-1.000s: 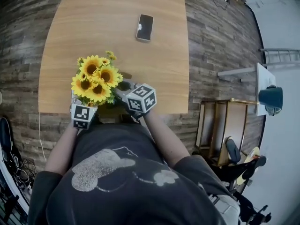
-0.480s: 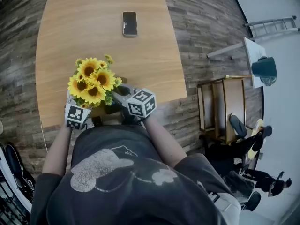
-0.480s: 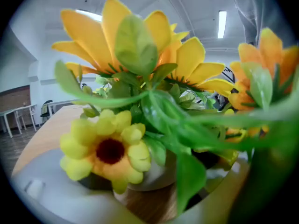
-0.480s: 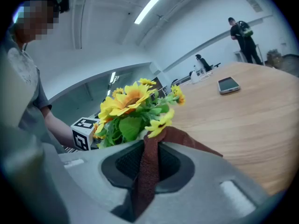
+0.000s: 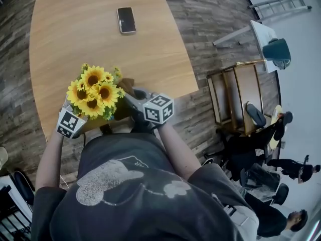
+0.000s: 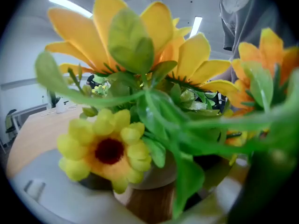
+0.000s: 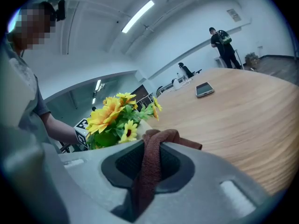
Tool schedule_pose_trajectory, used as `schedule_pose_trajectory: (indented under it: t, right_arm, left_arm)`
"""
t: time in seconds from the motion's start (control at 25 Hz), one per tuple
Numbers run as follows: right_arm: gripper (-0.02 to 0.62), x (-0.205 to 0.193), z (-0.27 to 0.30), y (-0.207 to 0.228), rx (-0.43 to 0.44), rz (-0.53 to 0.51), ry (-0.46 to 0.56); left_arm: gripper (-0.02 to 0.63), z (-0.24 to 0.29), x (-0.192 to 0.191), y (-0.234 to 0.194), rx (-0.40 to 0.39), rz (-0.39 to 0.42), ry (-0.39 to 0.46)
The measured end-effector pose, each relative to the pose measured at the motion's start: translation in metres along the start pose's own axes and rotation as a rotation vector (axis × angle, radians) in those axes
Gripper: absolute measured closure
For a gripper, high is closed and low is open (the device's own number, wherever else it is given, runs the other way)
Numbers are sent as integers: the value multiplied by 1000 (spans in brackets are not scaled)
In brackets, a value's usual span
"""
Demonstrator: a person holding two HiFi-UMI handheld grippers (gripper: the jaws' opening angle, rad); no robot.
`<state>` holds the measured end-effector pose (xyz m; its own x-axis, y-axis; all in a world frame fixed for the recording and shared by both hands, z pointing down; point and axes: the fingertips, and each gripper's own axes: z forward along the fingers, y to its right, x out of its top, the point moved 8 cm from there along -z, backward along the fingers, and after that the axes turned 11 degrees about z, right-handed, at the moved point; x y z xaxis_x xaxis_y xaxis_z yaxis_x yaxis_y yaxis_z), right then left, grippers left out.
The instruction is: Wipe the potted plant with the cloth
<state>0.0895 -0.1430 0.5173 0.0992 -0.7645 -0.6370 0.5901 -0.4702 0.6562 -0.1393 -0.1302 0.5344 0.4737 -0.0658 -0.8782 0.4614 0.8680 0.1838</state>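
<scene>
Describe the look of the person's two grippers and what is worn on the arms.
The left gripper and the right gripper are pale grey moulded plastic with rounded edges. Each bears a white cube with black square markers: the left cube and the right cube. The right gripper has dark textured pads. The person wears a dark grey T-shirt with a pale print; its short sleeves leave the forearms bare.

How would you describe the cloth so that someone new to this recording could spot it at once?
Start at the long wooden table; at its near edge stands the potted plant with yellow sunflowers. Just to its right in the head view is the right gripper. The cloth is the reddish-brown bunched strip pinched between its jaws, soft and dark against their smooth grey plastic.
</scene>
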Motion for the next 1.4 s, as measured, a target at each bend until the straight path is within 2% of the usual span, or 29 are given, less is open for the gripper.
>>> schedule_pose_trajectory:
  t: [0.12,0.24,0.32,0.44,0.68,0.88,1.0,1.24,1.4]
  right_arm:
    - [551,2,-2,0,-10,2,6]
    - [551,7,2,1,-15,-13,-9]
    - [551,11,4,3,-8,-33,-29]
    - [551,21,6,9,20,-59,-60]
    - [551,47,21,21,70,-125,-105]
    - [551,78,54,30,186,-187,-198]
    - [551,90,72,31,265,-210,-256]
    - [551,92,110,22,418,-270,-389]
    - [551,85,125,17,504,-256,-445]
  left_arm:
    - [101,1,3,-2,-45,23,2]
    - [84,5,-1,-4,-16,1,-28]
    - [21,5,-4,-5,43,-8,-59]
    - [-5,-1,-3,-1,151,-42,-68]
    - [-9,-17,-8,14,373,-268,-48]
    - [-9,-18,1,36,551,-423,-61]
    - [-9,-13,8,47,621,-494,-61]
    - [-3,10,21,51,701,-526,-71]
    - [72,20,21,45,740,-551,-58]
